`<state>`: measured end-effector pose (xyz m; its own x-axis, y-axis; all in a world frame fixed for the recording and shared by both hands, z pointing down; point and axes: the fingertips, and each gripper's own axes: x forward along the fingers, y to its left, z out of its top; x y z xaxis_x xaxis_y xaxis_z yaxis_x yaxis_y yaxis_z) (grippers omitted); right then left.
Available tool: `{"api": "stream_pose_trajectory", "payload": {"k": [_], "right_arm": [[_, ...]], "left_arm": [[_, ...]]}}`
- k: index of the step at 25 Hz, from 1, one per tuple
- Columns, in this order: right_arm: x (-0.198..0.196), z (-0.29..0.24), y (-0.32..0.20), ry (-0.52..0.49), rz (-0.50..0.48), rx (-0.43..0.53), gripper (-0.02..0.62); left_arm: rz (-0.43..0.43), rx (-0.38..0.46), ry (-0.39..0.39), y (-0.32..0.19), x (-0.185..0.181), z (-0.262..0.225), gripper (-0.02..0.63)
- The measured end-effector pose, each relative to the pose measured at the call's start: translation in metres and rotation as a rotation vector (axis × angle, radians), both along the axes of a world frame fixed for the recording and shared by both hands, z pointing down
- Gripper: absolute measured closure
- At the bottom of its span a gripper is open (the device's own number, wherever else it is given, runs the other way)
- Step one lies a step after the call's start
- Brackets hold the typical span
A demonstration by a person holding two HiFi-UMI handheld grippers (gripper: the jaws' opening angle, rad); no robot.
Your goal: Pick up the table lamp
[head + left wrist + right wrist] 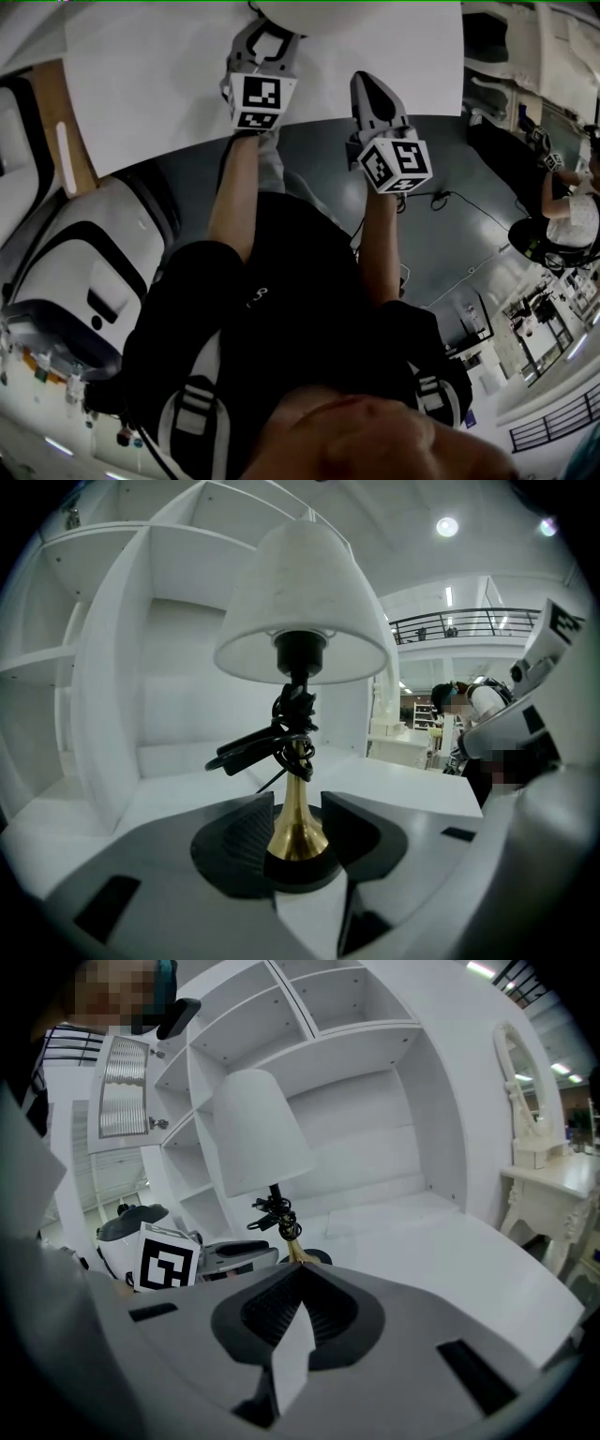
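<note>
Table lamp [300,611] stood upright on the white table [412,794]; left gripper [297,802] released around its foot, right gripper [298,1267] clenched on nothing.

In the left gripper view the jaws are seen spread apart. The flared brass stem [298,834] is framed between them, with a gap showing on either side at the tips. The black base [302,872] is seated low between the jaws. A bundled black cord [267,744] is wound on the stem below the white shade [305,592]. In the right gripper view the jaw tips are met together with nothing caught between them. The lamp is seen beyond them, apart, with the left gripper's marker cube [167,1258] beside it. A white shelf unit [356,1072] is set behind the lamp.
</note>
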<state>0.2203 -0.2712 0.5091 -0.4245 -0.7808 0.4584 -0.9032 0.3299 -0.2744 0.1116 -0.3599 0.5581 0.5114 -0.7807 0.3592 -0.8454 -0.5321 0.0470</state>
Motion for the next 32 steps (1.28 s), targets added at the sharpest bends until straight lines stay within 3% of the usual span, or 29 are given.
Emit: {"api": "stream_pose_trajectory", "payload": {"k": [23,32], "right_arm": [[0.0,0.009,-0.025,0.008,0.033,-0.028,0.577],[-0.001,-0.001,-0.046,-0.004,0.026,-0.002,0.577]], "left_arm": [[0.051,0.006,-0.035,-0.034,0.019,0.01,0.472],[0.071,-0.044,-0.053,-0.034,0.019,0.007,0.492]]}}
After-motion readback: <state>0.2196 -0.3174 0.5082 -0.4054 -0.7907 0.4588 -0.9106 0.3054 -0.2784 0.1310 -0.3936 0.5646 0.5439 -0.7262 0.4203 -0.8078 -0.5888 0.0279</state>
